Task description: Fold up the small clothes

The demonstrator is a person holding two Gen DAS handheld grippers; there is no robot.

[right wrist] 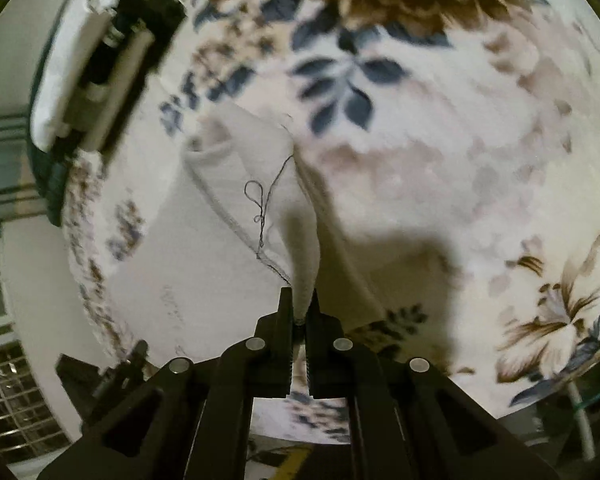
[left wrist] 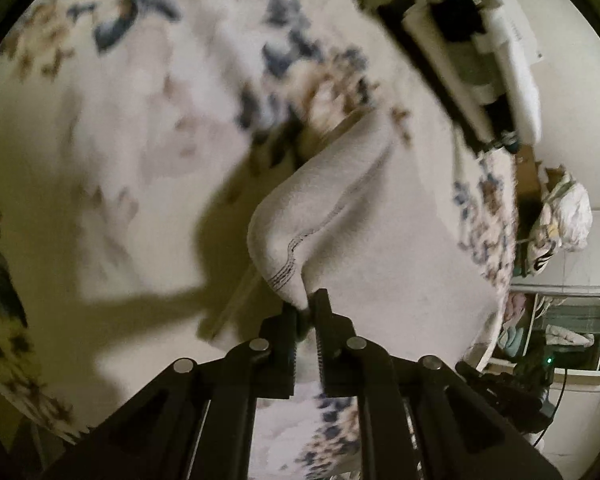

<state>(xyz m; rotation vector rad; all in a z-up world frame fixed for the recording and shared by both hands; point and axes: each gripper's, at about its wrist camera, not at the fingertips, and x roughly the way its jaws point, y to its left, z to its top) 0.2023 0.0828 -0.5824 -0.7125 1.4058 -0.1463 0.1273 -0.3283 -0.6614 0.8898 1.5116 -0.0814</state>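
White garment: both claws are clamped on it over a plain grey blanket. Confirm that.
Not quite. Both claws do grip the white garment, the left claw and right claw each shut on a bunched edge, but the blanket is cream with a blue and brown floral print, clearest in the right wrist view.

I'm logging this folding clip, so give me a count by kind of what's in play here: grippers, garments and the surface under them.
Grippers: 2, the left gripper and the right gripper, each shut on the cloth.
Garments: 1, the white garment with dark stitching, lifted between them.
Covers: 1, the floral bedspread beneath.
Total: 4
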